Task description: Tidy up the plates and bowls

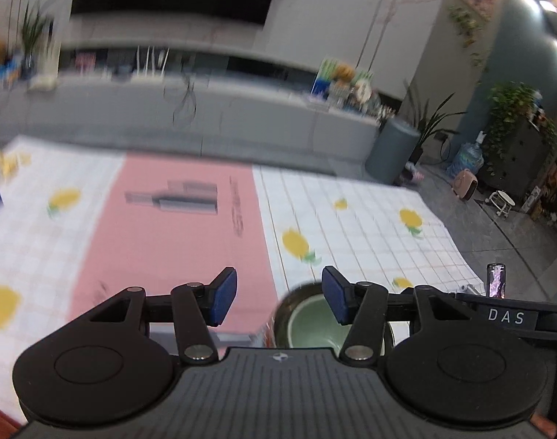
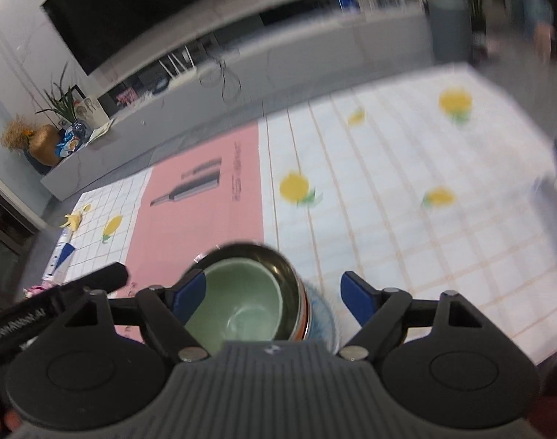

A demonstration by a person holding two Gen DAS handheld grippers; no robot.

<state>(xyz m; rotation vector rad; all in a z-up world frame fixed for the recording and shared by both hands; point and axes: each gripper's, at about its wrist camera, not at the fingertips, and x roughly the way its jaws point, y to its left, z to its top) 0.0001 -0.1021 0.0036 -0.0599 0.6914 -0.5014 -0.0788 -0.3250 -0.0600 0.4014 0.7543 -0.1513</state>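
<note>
A: Where have the bowls ended up?

B: Nested at the near edge of the bench (image 2: 406,190). A green bowl (image 2: 238,303) sits inside a dark bowl (image 2: 282,267) with an orange band on its outer wall, and that stack rests on a blue-patterned plate (image 2: 324,314).

A: What is under them?

B: A checked cloth with yellow fruit prints, and just left of the stack a pink sheet (image 1: 176,226) with a bottle pictured on it.

A: And the grippers?

B: The left gripper (image 1: 279,294) has its fingers apart with nothing between them; the stack shows beneath its right finger. The right gripper (image 2: 274,294) is spread wide above the bowls, its pads clear of the rims, gripping nothing.

A: Much blur?

B: Yes, the far room is smeared in both views.
</note>
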